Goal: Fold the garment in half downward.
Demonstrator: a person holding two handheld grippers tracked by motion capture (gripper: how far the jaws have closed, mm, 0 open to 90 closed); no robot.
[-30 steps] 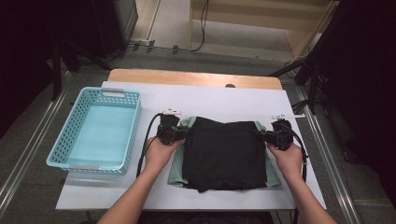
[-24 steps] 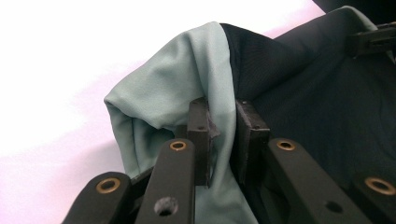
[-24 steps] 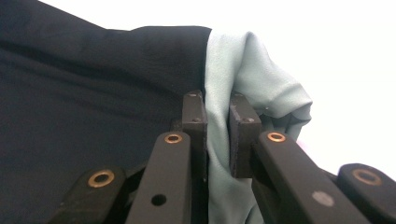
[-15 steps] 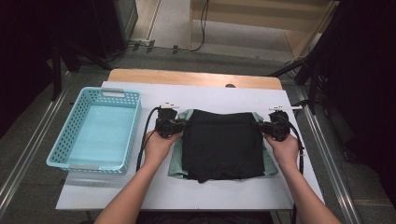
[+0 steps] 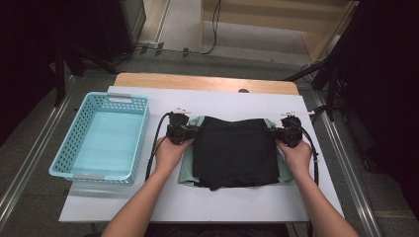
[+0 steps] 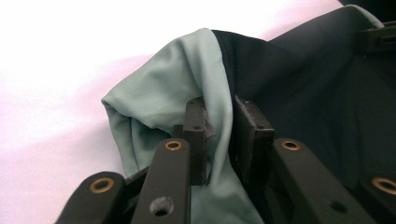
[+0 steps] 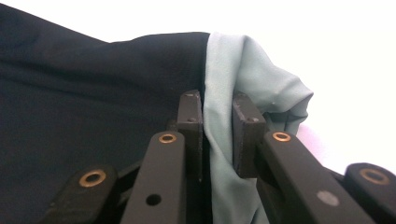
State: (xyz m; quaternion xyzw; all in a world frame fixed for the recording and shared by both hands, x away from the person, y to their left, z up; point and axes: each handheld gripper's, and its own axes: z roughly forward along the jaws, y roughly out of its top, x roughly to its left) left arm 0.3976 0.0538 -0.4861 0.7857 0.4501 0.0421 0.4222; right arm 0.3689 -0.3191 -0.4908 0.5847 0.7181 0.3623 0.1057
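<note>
Black-and-mint garment [image 5: 232,153] lies flat mid-table, basket [image 5: 101,140] well apart at 9 o'clock; left gripper [image 5: 190,131] and right gripper [image 5: 274,132] straddle its 10 and 2 o'clock edges, jaws just easing apart, mint folds loose between pads, bare tabletop [image 5: 227,101] at 12.

From my remote seat I look down on a white table top [image 5: 217,207] with a strip of bare wood [image 5: 207,82] along its far edge. A grey floor [image 5: 188,29] lies beyond, crossed by black cables [image 5: 213,29]. Dark stand legs [image 5: 74,54] rise at left, pale wooden furniture [image 5: 276,19] behind, metal rails [image 5: 29,163] alongside. The surroundings are dim.
</note>
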